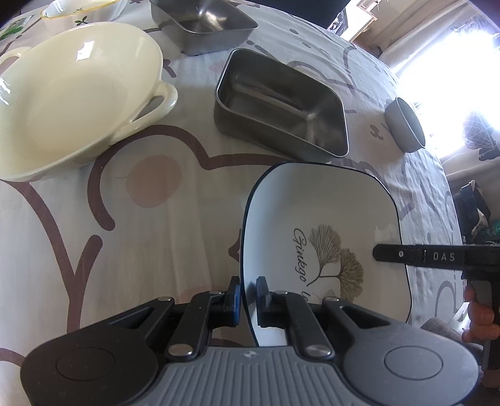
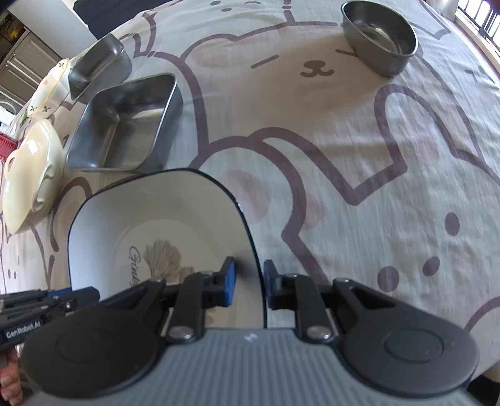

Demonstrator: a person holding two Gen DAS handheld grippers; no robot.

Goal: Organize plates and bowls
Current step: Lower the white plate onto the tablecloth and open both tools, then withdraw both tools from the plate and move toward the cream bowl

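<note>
A square white plate (image 1: 328, 212) with a dark rim and a ginkgo print hangs between both grippers, just above the bear-print cloth. My left gripper (image 1: 248, 296) is shut on its left rim, which runs between the blue pads. My right gripper (image 2: 250, 282) straddles the opposite rim of the plate (image 2: 156, 212), one pad on the inner wall and one outside. The right gripper's finger (image 1: 422, 256) reaches over the plate's far edge in the left wrist view. The left gripper's body (image 2: 47, 303) shows at the lower left of the right wrist view.
A cream two-handled bowl (image 1: 78, 93) sits left of the plate. Two rectangular steel trays (image 1: 281, 103) (image 1: 203, 22) stand beyond it, and a floral dish (image 1: 81, 12) behind them. A small round steel bowl (image 2: 379, 40) stands far right. A hand (image 1: 478, 318) grips the right handle.
</note>
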